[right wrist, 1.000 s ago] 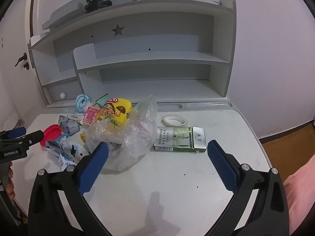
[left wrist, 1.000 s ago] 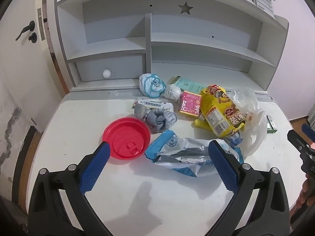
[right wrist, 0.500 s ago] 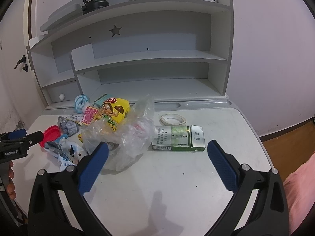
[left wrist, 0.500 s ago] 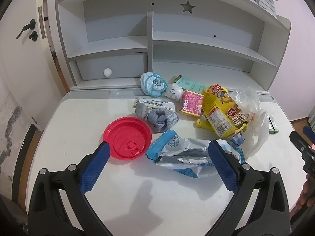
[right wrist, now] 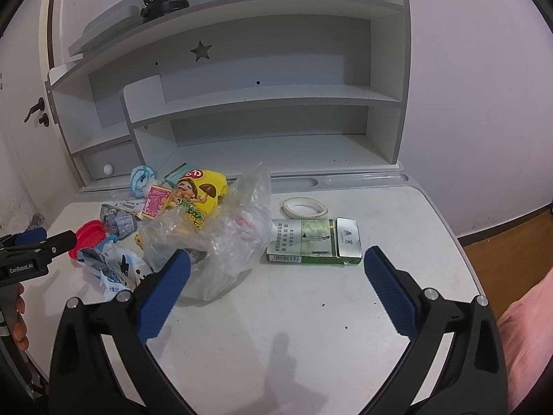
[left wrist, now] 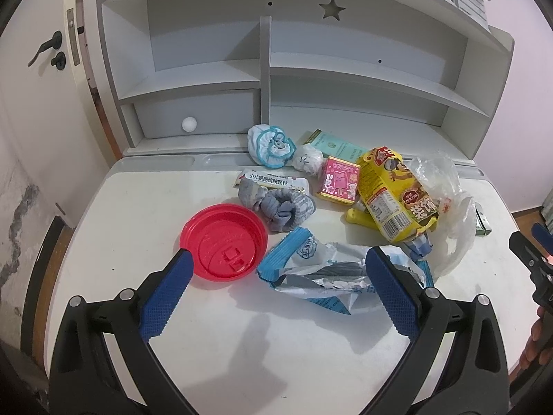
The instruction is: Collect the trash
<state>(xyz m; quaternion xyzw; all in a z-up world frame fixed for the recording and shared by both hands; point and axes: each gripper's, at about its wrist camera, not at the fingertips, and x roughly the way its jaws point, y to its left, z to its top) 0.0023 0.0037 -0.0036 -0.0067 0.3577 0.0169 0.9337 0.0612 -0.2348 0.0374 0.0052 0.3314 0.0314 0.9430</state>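
We hold both tools released above the white desk, jaws spread wide and grasping nothing. The left gripper hovers with the red lid by its left finger and the crumpled blue-and-white wrapper between the fingers. Behind the wrapper lie the grey sock, the pink box and the yellow snack bag. The right gripper hangs near the clear plastic bag, with the green cigarette pack just right of that bag.

one red lid, one clear bag, two snack wrappers, one green carton, one tape ring.
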